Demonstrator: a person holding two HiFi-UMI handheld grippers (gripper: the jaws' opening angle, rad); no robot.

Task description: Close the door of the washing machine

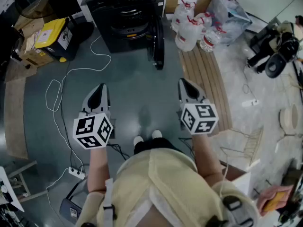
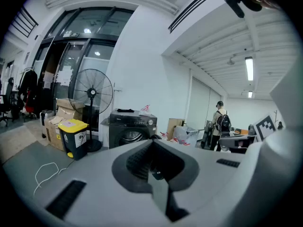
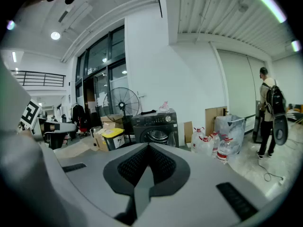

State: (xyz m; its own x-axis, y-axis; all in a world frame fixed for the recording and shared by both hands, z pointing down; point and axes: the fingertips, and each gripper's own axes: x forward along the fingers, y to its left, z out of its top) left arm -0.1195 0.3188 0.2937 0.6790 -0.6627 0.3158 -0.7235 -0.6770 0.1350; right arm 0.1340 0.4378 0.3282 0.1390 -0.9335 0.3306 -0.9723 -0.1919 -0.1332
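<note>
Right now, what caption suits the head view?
A person holds the left gripper and right gripper before a black washing machine, its door open.

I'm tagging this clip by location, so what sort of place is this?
Probably a workshop or lab space, not a home: the washing machine stands loose between cardboard boxes and big water bottles.

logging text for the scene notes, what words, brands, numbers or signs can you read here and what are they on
No text can be read in any view.
washing machine: marks on its control panel, too small to read.
yellow bin: white label, print blurred.
water bottles: labels too small to read.
marker cubes: black-and-white square patterns only, no letters.
</note>
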